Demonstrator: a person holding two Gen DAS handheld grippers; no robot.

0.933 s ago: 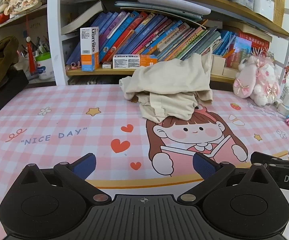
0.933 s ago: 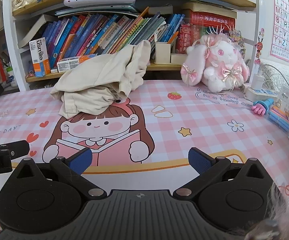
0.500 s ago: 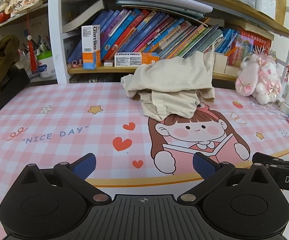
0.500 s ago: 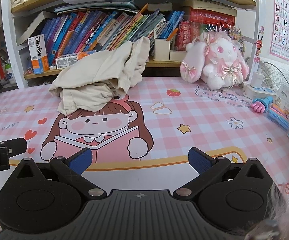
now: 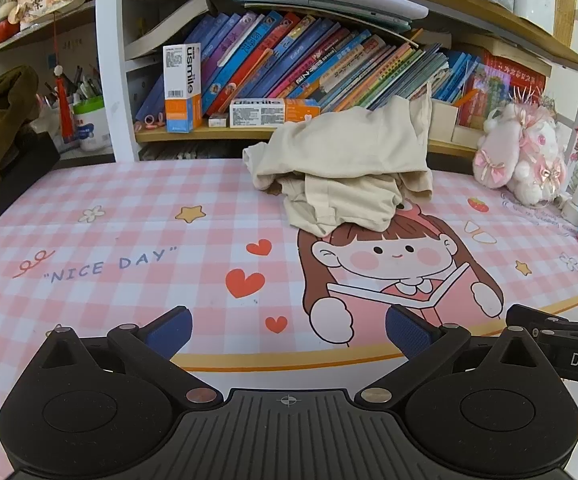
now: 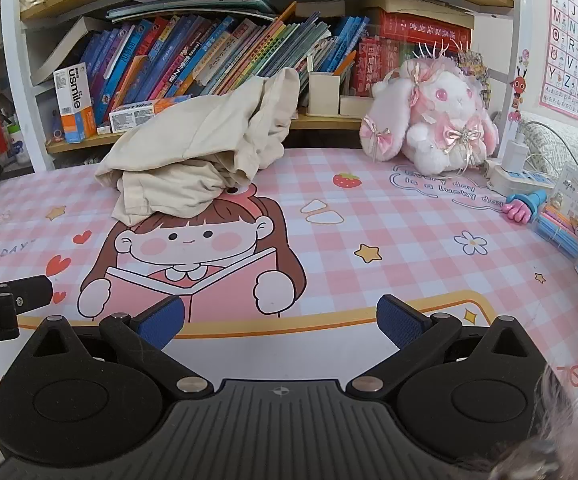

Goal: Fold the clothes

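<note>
"Where are the clothes?"

"The cream clothes point(image 5: 345, 168) sit bunched up in the upper middle, far from both grippers. The left gripper point(image 5: 288, 330) and right gripper point(image 6: 280, 322) have fingers wide apart, holding nothing. Reach over and pinch an edge, not the lump."

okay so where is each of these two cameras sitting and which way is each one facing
Left wrist: rides on the left gripper, open, low over the pink checked cartoon desk mat, facing the crumpled beige garment and wooden bookshelf; the right gripper's black tip shows at right.
Right wrist: rides on the right gripper, open, facing the same way; the left gripper's tip shows at left.
Shared: garment, mat, bookshelf, white-and-pink plush rabbit.
</note>
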